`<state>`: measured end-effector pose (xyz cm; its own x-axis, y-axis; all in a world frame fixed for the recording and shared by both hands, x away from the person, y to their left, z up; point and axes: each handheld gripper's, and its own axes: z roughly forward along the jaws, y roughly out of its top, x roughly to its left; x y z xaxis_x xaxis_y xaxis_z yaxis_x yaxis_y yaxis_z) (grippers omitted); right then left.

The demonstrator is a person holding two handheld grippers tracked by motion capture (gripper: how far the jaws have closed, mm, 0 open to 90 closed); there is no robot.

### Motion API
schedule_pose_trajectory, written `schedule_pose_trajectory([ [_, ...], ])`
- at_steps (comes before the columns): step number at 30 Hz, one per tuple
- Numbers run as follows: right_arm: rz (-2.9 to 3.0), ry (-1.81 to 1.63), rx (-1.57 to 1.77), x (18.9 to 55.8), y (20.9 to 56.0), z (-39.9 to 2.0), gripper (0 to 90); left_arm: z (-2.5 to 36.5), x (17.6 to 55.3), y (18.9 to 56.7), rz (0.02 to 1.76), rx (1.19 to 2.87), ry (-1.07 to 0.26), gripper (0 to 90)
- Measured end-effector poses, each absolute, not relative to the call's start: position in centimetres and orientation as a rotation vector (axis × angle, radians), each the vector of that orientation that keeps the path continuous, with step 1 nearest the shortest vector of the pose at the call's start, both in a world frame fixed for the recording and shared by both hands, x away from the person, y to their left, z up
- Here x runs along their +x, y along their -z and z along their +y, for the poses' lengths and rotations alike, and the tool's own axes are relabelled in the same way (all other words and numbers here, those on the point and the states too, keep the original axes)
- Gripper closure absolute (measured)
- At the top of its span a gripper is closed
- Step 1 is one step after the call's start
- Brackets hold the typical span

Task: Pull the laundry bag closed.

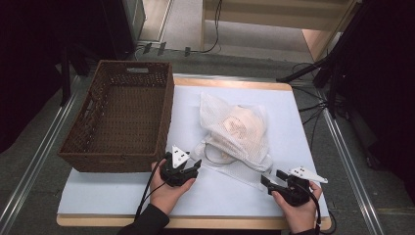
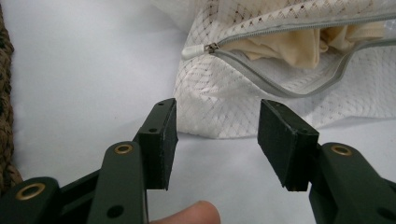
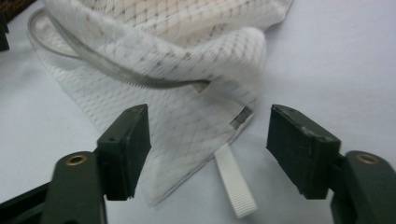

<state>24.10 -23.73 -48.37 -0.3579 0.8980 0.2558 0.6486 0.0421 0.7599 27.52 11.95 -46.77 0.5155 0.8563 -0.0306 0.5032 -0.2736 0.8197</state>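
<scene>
A white mesh laundry bag (image 1: 235, 129) lies on the white table top with a cream garment (image 2: 299, 46) inside it. Its grey zipper (image 2: 280, 88) gapes, and the zipper pull (image 2: 196, 50) rests at the bag's left end. My left gripper (image 1: 195, 166) stands open just short of the bag's near-left corner (image 2: 215, 116), with nothing between its jaws. My right gripper (image 1: 273, 176) is open at the bag's near-right corner (image 3: 187, 140). That corner and a white ribbon tab (image 3: 236, 184) lie between its pads (image 3: 299, 149) without being touched.
A brown wicker basket (image 1: 117, 161) stands at the table's left, close to my left hand. The white table top (image 1: 230, 196) ends in a wooden edge near the person. Cables and stand legs lie on the floor beyond the table.
</scene>
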Motion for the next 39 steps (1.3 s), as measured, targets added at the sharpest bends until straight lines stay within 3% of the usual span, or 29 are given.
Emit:
schedule_pose_trajectory([
  [1, 2.062, -1.198, 1.575, 24.0, 48.7, -23.3, 40.5, 12.0, 27.5, 46.8, 1.113, 1.936, -0.546, 47.0],
  [6, 2.094, -1.16, 1.519, 23.9, 48.9, -22.7, 55.1, 12.0, 27.5, 46.9, 1.119, 1.938, -0.54, 46.6],
  [9, 2.095, -1.114, 1.489, 23.9, 48.9, -22.8, 69.1, 11.9, 27.6, 46.9, 1.116, 1.941, -0.544, 46.0],
  [10, 2.102, -1.096, 1.481, 24.0, 48.8, -23.0, 77.5, 11.9, 27.6, 46.9, 1.114, 1.936, -0.544, 46.0],
  [11, 2.102, -1.096, 1.481, 24.0, 48.8, -23.0, 77.5, 11.9, 27.6, 46.9, 1.114, 1.936, -0.544, 46.3],
  [14, 2.14, -1.148, 1.494, 24.3, 48.8, -23.7, 89.1, 11.9, 27.6, 47.0, 1.11, 1.928, -0.546, 47.0],
  [23, 2.08, -1.116, 1.565, 24.6, 48.7, -25.9, 90.0, 11.5, 27.8, 47.2, 1.101, 1.947, -0.528, 45.3],
  [30, 2.023, -1.108, 1.606, 24.7, 48.8, -26.9, 88.7, 9.9, 28.0, 47.5, 1.086, 2.055, -0.578, 46.2],
  [31, 2.023, -1.156, 1.586, 24.5, 48.7, -26.6, 76.7, 9.8, 28.3, 47.5, 1.103, 2.08, -0.562, 52.2],
  [32, 2.024, -1.17, 1.567, 24.4, 48.6, -26.5, 72.7, 9.7, 28.7, 47.6, 1.11, 2.096, -0.516, 56.1],
  [33, 2.023, -1.179, 1.552, 24.3, 48.5, -26.2, 69.6, 9.8, 28.7, 47.6, 1.092, 2.096, -0.485, 60.6],
  [35, 2.029, -1.2, 1.517, 24.1, 48.1, -25.5, 66.8, 9.6, 28.7, 47.5, 1.027, 2.13, -0.466, 82.2],
  [36, 2.04, -1.182, 1.477, 23.9, 47.9, -25.1, 66.8, 9.3, 28.6, 47.5, 1.008, 2.142, -0.489, 88.5],
  [39, 2.085, -1.156, 1.325, 23.2, 47.0, -23.3, 67.2, 9.2, 28.3, 47.4, 1.019, 2.145, -0.468, 90.0],
])
